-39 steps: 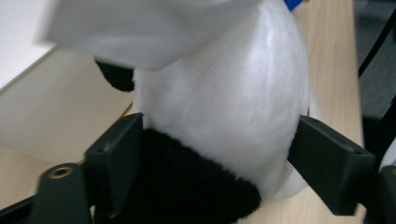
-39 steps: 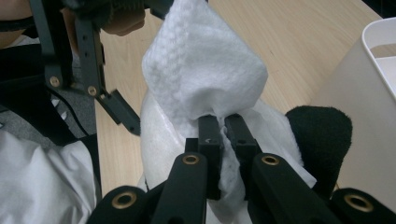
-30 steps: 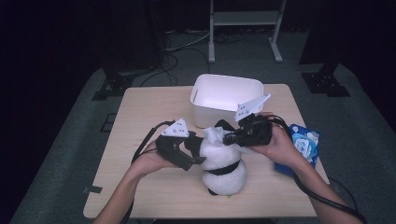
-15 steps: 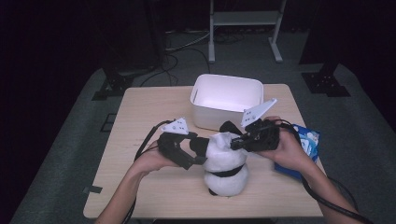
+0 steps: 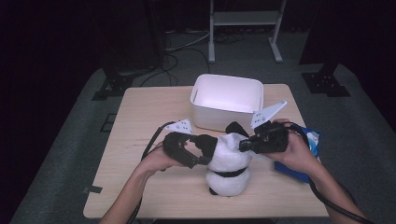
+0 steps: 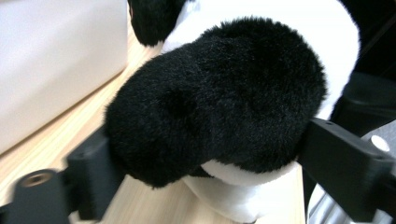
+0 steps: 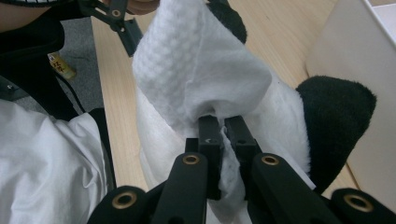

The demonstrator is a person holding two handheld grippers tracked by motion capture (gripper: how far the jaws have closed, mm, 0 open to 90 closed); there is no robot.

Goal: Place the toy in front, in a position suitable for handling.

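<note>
A black-and-white plush panda (image 5: 229, 163) sits upright on the wooden table (image 5: 140, 121), near the front middle. My left gripper (image 5: 203, 151) comes in from the left, shut on a black furry limb or ear of the panda (image 6: 219, 98); one jaw lies on each side of it. My right gripper (image 5: 243, 145) comes in from the right at the panda's head. It is shut on a white textured wipe (image 7: 196, 70), which drapes against the panda's white fur. A black ear (image 7: 336, 121) sits just right of the wipe.
A white plastic bin (image 5: 201, 100) stands right behind the panda, close to both grippers. A blue packet (image 5: 310, 140) lies under my right hand near the table's right edge. The left half of the table is bare wood. Cables trail from both grippers.
My right gripper has slid the wipe to the right and a little nearer across the panda's head. My left gripper has kept its hold almost still.
</note>
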